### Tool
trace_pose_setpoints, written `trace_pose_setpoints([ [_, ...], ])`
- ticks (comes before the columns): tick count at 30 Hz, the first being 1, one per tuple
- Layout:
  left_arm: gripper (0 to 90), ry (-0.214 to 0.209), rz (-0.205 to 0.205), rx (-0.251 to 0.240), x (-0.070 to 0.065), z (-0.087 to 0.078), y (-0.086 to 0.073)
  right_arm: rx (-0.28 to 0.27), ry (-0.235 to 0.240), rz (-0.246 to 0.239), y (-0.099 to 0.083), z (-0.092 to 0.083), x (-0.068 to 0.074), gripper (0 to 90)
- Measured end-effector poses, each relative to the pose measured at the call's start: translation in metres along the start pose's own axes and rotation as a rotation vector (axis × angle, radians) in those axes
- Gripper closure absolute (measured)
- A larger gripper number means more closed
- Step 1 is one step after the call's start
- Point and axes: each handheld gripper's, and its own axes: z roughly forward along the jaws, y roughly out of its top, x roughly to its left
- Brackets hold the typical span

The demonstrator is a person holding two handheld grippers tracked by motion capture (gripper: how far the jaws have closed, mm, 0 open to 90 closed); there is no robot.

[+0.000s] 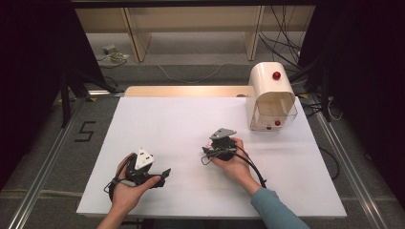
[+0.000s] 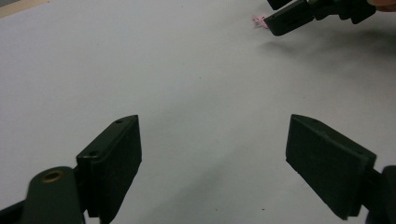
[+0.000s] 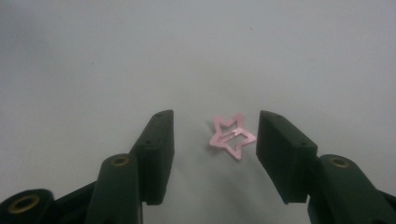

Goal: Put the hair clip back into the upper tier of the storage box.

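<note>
Right tongs point(image 3: 212, 140) sit low over the white tabletop point(image 1: 167, 124), roughly mid-width and a bit toward the near edge, jaws part-spread with a pink star hair clip point(image 3: 232, 135) lying flat between them. Right jaw is just beside one star tip, can't tell if it touches; left jaw is clearly apart from the clip, so no pinch. Right gripper view gives the clip's star outline and the gaps; high view reduces the clip to a pink speck point(image 1: 208, 142) at the tips of the right tongs point(image 1: 210, 145), but does place them near the tabletop's middle, well apart from the cream dome-topped box point(image 1: 270, 90) with red knobs at the far right corner. Left tongs point(image 2: 212, 158) are spread wide, nothing between them, bare tabletop below. High view puts the left tongs point(image 1: 165, 174) near the near edge, left of centre. Left gripper view also catches the clip point(image 2: 258, 20) far off, at the right tongs' jaw tip.
</note>
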Motion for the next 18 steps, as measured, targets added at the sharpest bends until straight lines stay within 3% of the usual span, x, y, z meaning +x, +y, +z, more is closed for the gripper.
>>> trace_pose_setpoints([
  [18,18.3,-0.001,-0.006,-0.006,0.000,0.000,0.000,0.028,-0.017,0.000,0.007,0.014,0.001,65.1],
])
